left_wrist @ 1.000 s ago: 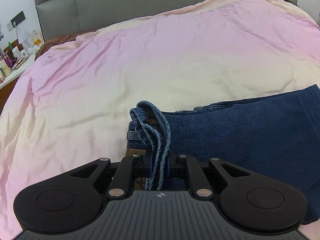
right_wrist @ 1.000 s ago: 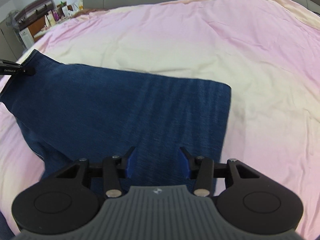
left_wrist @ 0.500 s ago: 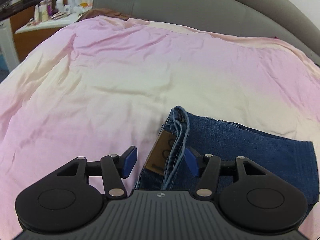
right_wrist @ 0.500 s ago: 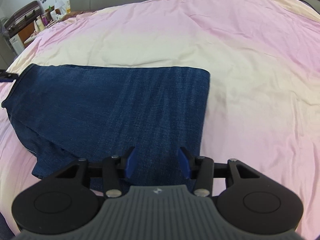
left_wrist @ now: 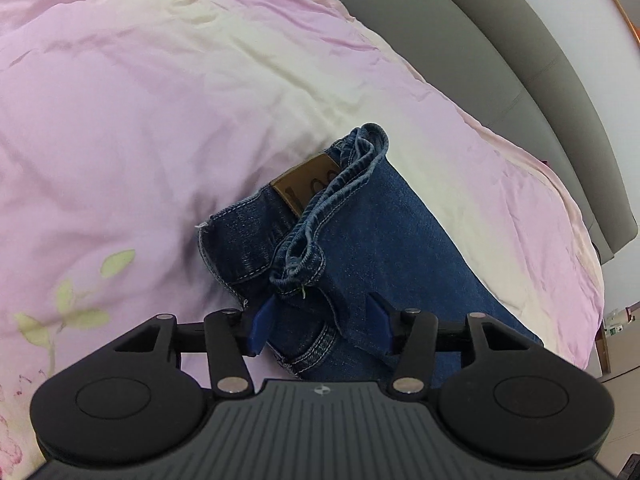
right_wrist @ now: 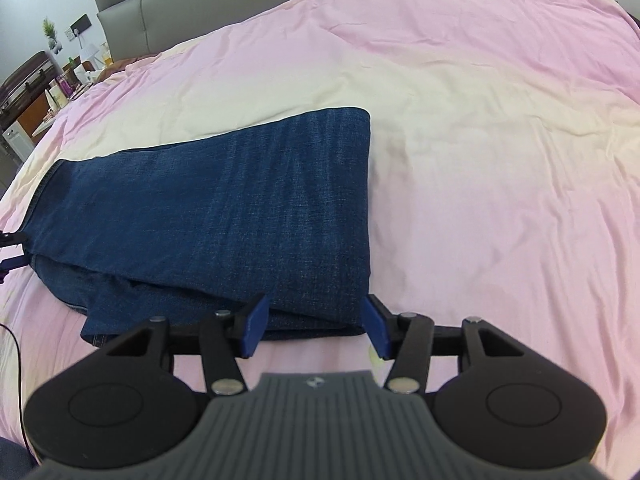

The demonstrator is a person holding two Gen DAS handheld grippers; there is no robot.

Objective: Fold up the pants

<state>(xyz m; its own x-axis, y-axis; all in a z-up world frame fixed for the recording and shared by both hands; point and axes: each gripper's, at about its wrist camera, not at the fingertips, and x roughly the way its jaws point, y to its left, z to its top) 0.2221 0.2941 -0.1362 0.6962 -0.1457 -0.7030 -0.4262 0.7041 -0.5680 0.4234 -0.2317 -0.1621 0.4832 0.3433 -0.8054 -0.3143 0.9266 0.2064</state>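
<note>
Jeans folded once, lying flat on the bed. Left tool and right tool both spread apart, holding nothing. Probably next: grab the 6 o'clock edge, fold again

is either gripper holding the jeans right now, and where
Nothing is held. The left gripper is open over the jeans near the waistband; the right gripper is open at the folded edge.
</note>
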